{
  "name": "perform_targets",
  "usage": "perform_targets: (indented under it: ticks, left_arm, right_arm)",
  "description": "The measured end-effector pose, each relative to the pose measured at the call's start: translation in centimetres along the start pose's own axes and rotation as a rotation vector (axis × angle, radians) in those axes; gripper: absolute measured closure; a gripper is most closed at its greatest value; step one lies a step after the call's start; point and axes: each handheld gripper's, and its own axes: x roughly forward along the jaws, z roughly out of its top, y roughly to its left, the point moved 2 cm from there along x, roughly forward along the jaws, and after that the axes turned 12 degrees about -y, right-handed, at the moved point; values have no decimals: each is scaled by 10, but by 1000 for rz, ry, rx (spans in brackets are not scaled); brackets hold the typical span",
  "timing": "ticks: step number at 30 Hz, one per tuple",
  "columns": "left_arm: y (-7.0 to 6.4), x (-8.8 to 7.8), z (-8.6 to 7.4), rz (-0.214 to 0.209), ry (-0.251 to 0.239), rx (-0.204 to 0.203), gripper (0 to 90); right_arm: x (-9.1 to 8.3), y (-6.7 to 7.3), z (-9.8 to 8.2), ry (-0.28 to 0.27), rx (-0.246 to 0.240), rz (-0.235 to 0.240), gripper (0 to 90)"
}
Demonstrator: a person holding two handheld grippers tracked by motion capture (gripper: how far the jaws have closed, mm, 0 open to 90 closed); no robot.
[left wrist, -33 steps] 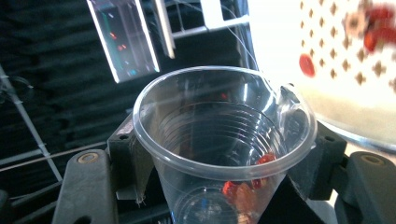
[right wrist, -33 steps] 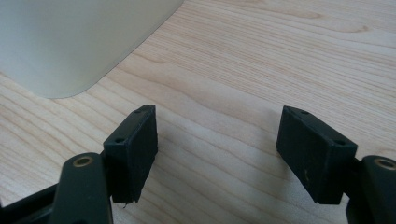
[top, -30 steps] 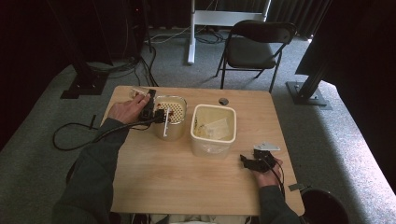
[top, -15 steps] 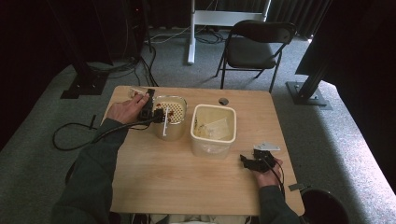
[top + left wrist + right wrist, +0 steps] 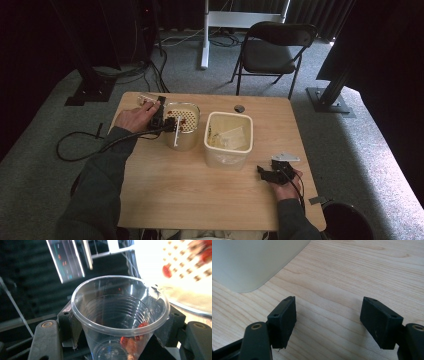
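Note:
My left gripper (image 5: pixel 157 106) (image 5: pixel 120 327) is shut on a clear plastic cup (image 5: pixel 117 312), its pads pressing both sides just under the rim. A few red pieces (image 5: pixel 130 342) lie at the bottom of the cup. Right beside it stands a round strainer pot (image 5: pixel 182 125) (image 5: pixel 185 272) with a perforated insert and red pieces in it. My right gripper (image 5: pixel 267 172) (image 5: pixel 328 315) rests low over the wooden table (image 5: pixel 190 190) at the front right. Its jaws stand open with only bare wood between them.
A cream square bin (image 5: pixel 227 152) (image 5: pixel 249 262) with a crumpled plastic bag (image 5: pixel 232 136) inside stands mid-table, just left of my right gripper. A small dark round object (image 5: pixel 239 108) lies near the far edge. A folding chair (image 5: pixel 275 50) stands beyond the table.

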Motion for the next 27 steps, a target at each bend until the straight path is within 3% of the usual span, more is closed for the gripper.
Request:
perform_targets:
  ticks: [2,4,6,9,15,23,25,27]
  left_arm:
    - [-3,-1,2,-5,-11,29,335]
    - [-3,-1,3,-1,-5,25,335]
    - [-7,-1,4,-11,-16,65,335]
    - [-5,0,3,-5,-8,50,335]
    - [-4,-2,2,4,0,126,336]
    - [-3,-2,3,17,-3,140,335]
    - [-1,-1,2,10,-5,82,333]
    - [5,-2,1,3,-8,-14,327]
  right_arm:
    - [0,0,0,0,0,0,284]
    - [0,0,0,0,0,0,284]
    - [0,0,0,0,0,0,284]
    - [0,0,0,0,0,0,284]
    - [0,0,0,0,0,0,283]
    - [0,0,0,0,0,0,284]
    - [0,0,0,0,0,0,284]
    - [0,0,0,0,0,0,284]
